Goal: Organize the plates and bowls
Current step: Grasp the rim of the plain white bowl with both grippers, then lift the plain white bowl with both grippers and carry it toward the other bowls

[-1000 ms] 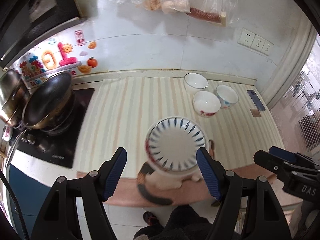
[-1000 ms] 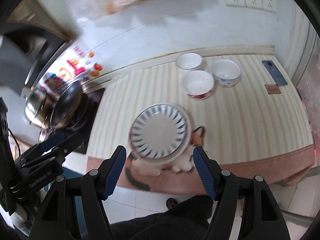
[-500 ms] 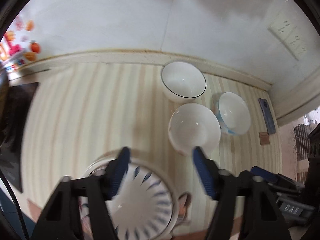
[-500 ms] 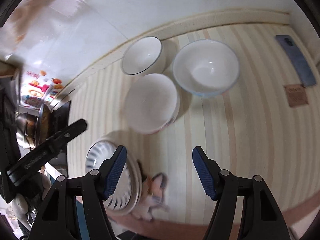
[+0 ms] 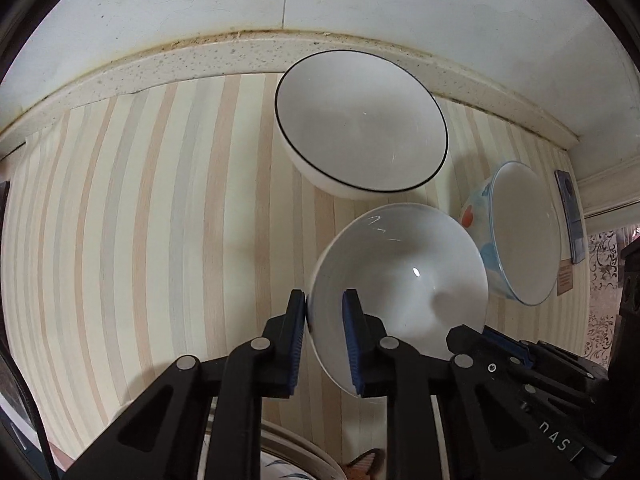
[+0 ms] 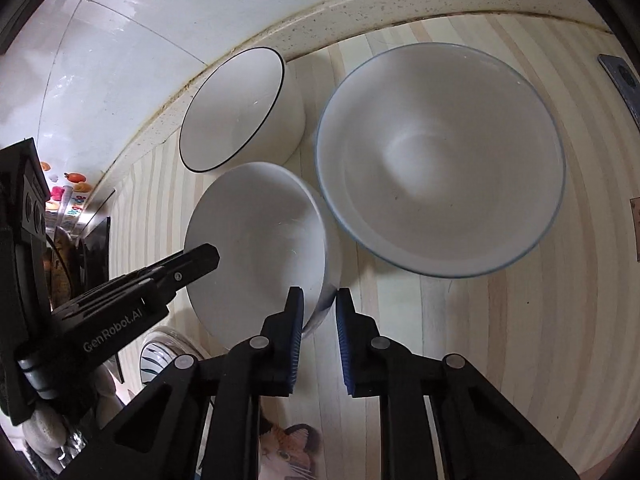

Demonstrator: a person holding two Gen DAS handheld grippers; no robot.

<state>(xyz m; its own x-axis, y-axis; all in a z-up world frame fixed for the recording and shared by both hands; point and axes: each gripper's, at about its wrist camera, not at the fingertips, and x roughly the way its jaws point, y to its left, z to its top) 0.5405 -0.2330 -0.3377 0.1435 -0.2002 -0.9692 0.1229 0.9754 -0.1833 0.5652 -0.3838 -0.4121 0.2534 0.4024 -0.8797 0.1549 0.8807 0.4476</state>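
Both grippers clamped the rim of the same plain white bowl (image 5: 400, 280) on the striped table (image 5: 140, 220): the left gripper (image 5: 325, 312) pinched its left edge, the right gripper (image 6: 319, 308) its right edge, one finger inside and one outside each time. Just beyond the held bowl stood a black-rimmed bowl (image 5: 360, 124), and to its right a blue-rimmed bowl (image 6: 440, 160) (fruit-patterned outside). A striped plate (image 6: 158, 354) lay behind the left gripper.

The bench (image 5: 140, 220) is striped cream, tan and grey. One white bowl (image 5: 360, 120) has a black rim; another (image 6: 440, 160) a blue rim. The fingers (image 5: 352, 344) carry blue pads.
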